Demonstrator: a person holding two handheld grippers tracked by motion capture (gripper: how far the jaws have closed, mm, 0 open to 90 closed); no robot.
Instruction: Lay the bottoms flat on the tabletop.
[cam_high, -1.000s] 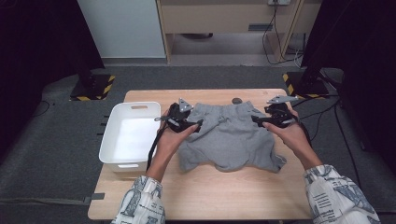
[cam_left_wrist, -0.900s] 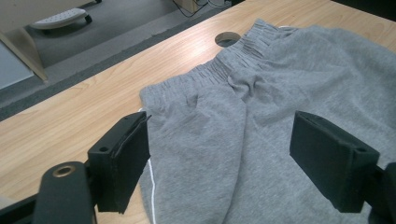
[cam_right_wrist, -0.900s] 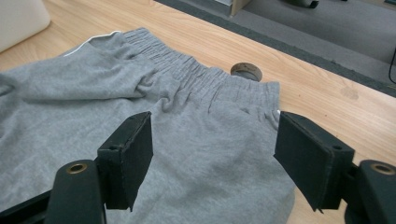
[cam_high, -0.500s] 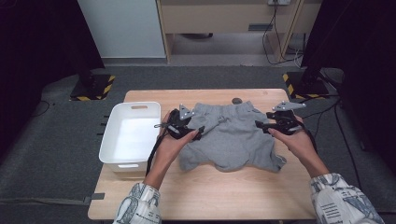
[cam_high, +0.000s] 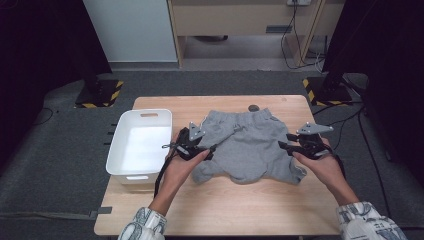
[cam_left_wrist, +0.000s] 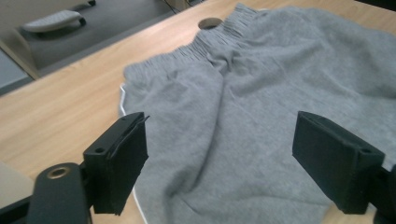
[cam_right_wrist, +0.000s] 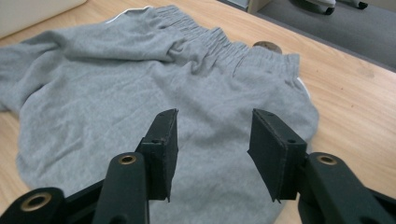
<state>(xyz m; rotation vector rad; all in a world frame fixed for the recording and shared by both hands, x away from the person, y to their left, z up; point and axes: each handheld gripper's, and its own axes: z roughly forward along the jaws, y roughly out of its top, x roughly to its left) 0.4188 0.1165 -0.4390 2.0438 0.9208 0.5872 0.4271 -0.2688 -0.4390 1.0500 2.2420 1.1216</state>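
Observation:
Grey shorts (cam_high: 245, 145) lie spread flat on the wooden table (cam_high: 225, 210), waistband at the far side. My left gripper (cam_high: 207, 150) hovers over their left edge, open wide. In the left gripper view the jaws (cam_left_wrist: 224, 158) frame grey cloth (cam_left_wrist: 261, 84) without touching it; they have just closed a little. My right gripper (cam_high: 286, 145) is at the shorts' right edge. Its jaws (cam_right_wrist: 217, 149) are half open above the cloth (cam_right_wrist: 116, 93) and have just been closing, with fabric below them but none pinched.
A white plastic bin (cam_high: 114, 150) stands at the table's left edge, close beside my left hand. A small dark round hole (cam_high: 253, 107) sits in the tabletop behind the waistband. Bare wood runs along the near side of the table.
Both hands have drawn back toward the person along the sides of the shorts and dropped slightly. The right jaws have narrowed. The shorts have not moved.

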